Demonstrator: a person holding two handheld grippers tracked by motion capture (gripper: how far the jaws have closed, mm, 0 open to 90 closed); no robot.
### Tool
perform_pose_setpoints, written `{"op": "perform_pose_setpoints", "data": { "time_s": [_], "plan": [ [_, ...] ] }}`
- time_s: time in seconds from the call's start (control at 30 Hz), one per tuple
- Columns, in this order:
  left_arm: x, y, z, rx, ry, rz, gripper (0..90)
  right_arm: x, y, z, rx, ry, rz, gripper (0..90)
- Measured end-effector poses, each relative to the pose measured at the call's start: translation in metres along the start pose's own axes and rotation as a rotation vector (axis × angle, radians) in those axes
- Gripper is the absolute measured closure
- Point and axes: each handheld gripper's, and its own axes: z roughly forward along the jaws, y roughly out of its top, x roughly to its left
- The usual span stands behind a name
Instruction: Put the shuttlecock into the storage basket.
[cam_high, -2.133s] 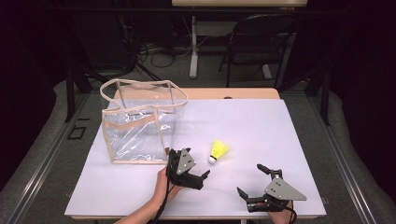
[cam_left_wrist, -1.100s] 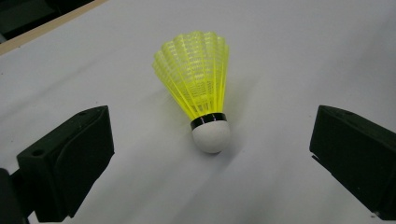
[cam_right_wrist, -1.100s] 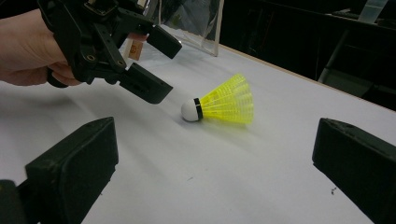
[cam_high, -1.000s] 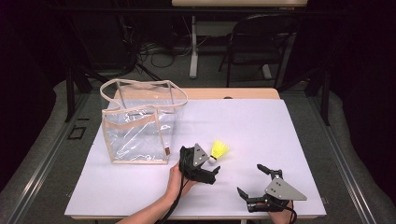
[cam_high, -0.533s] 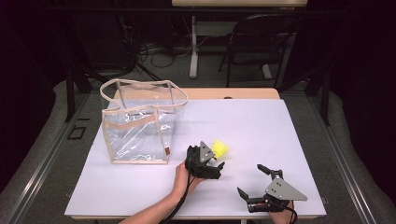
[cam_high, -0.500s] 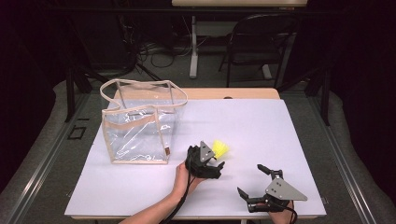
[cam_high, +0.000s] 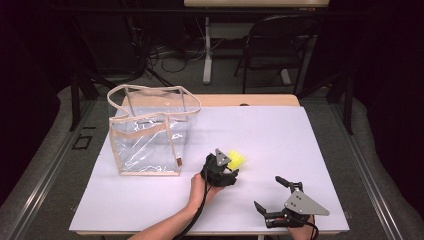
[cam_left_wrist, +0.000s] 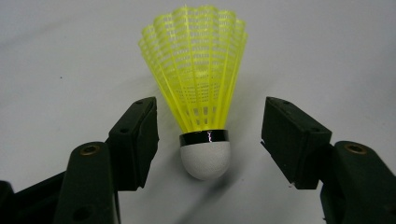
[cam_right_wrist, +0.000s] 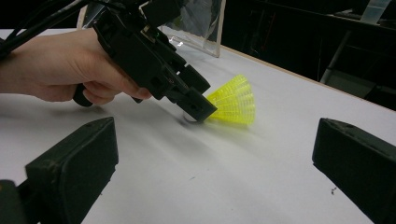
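— While the shuttlecock (cam_left_wrist: 201, 102) lies mid-frame on the worktop (cam_high: 300, 135), where's the left gripper (cam_left_wrist: 210, 140)?
— Jaws wide either side of its cork, not touching.
— And the right gripper (cam_high: 274, 194)?
— Lower right, spread wide, holding nothing. Bag (cam_high: 150, 131) stands upper left.

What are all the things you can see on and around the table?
Shuttlecock: one, yellow skirt with white cork, lying on the sheet between the left gripper's open jaws.
Bag: one, clear plastic with beige trim, standing at the table's left.
Table: one, wooden, under a white sheet.
Chair: one, dark, behind the table.
Left gripper: one, black, around the shuttlecock, untouching.
Right gripper: one, black, open, near the front edge.
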Motion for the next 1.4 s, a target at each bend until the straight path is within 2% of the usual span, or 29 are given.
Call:
{"op": "perform_pose_setpoints", "data": {
  "time_s": [0.03, 0.33, 0.47, 0.63, 1.07, 1.4],
  "plan": [
    [0.0007, -0.0003, 0.0006, 0.002, -0.005, -0.005, 42.7, 0.0, 0.0, 0.0, 0.001, 0.0, 0.0, 0.0],
    [0.0009, -0.0019, 0.0059, 0.025, -0.004, -0.024, 46.8, 0.0003, 0.0001, -0.0001, 0.004, 0.002, -0.001, 0.0],
    [0.0005, -0.0027, 0.0071, 0.024, -0.006, -0.031, 54.7, 0.0006, 0.0002, -0.0001, 0.004, 0.002, -0.002, 0.0],
    [0.0008, -0.0041, 0.0083, 0.015, -0.015, -0.054, 59.3, 0.0008, 0.0002, 0.0, 0.005, 0.002, -0.002, 0.0],
    [0.0095, -0.006, 0.0049, -0.024, -0.038, -0.149, 62.6, 0.0011, 0.0002, 0.0003, 0.007, 0.002, -0.006, 0.0],
    [0.0063, -0.0049, 0.0018, -0.061, -0.049, -0.144, 63.5, 0.0013, 0.0007, -0.0004, 0.007, -0.001, -0.009, 0.0]
  ]
}}
